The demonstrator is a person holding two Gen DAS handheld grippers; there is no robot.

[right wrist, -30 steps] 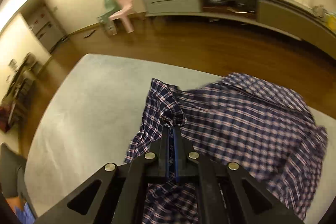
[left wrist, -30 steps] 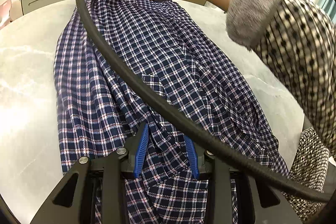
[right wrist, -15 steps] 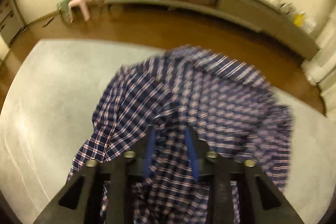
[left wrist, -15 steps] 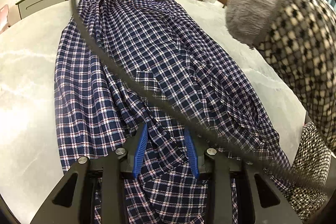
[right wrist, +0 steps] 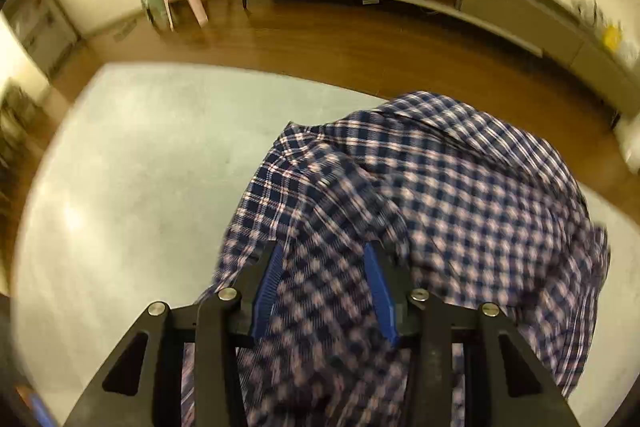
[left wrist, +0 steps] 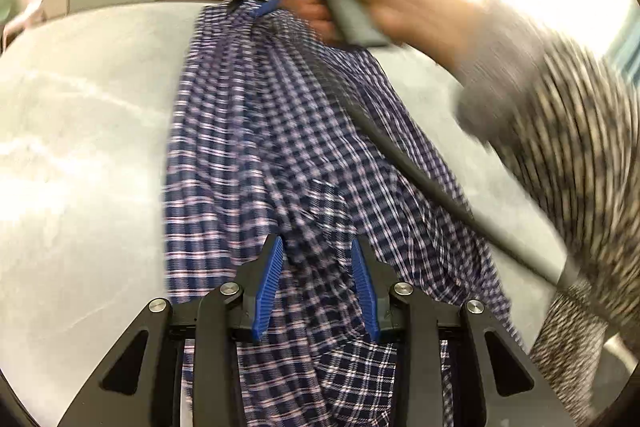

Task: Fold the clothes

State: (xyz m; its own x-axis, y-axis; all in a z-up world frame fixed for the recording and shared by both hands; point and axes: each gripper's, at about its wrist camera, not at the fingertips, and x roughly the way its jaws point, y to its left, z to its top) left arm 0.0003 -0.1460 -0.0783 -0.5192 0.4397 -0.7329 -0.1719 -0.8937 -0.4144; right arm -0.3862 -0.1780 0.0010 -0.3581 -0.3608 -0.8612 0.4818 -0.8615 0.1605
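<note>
While motion blur softens both views, the navy-and-white checked cotton shirt [left wrist: 256, 155] lies bunched on the pale marbled tabletop [left wrist: 80, 131]. The left gripper [left wrist: 318, 259] stands parted, with fabric lying between its blue pads [left wrist: 269, 279]; no clamping is evident. The right gripper [right wrist: 326, 267] is likewise spread over cloth. The shirt's lower edge is cut off.

My left gripper [left wrist: 318, 255]: black angular frame, silver screws, ribbed blue finger pads [left wrist: 269, 287]. My right gripper [right wrist: 328, 267] is built identically. My bare-skinned right hand [left wrist: 360, 3] shows a fuzzy grey cuff [left wrist: 504, 75], a black-and-white patterned knit sleeve [left wrist: 580, 131] and a black corrugated cable [left wrist: 440, 187].
</note>
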